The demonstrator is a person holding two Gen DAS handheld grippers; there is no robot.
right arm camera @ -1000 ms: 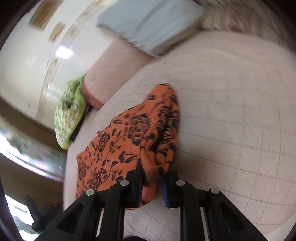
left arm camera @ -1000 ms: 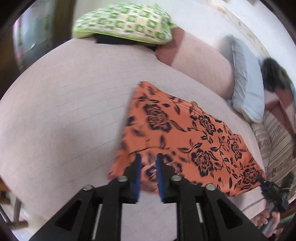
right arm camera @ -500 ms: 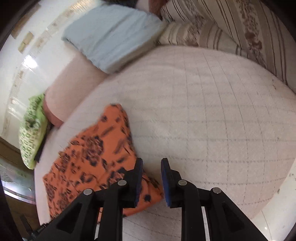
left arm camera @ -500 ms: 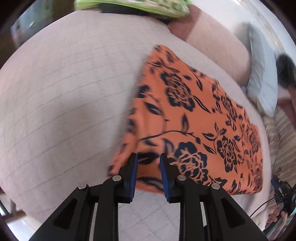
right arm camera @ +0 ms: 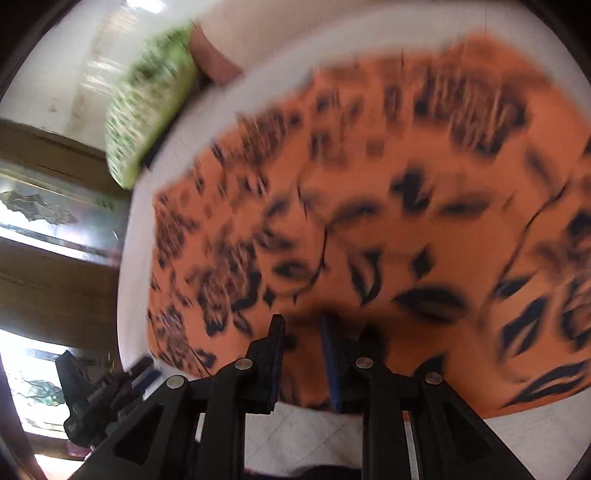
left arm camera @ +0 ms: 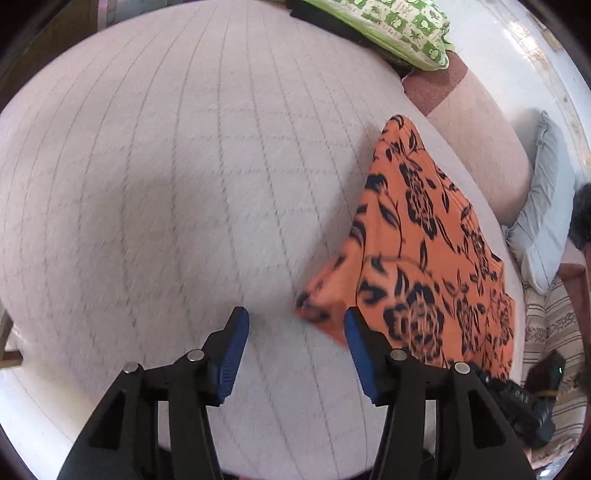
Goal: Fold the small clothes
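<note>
On the quilt (left arm camera: 184,166), left gripper (left arm camera: 295,332) jaws just opened, releasing the orange cloth (left arm camera: 424,258).

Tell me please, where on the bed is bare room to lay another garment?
The wide quilted bedcover left of the orange floral cloth, below the green pillow, is bare. The right side is crowded: bolster, grey pillow, striped bedding.

No text, label or number is legible anywhere in either view.
</note>
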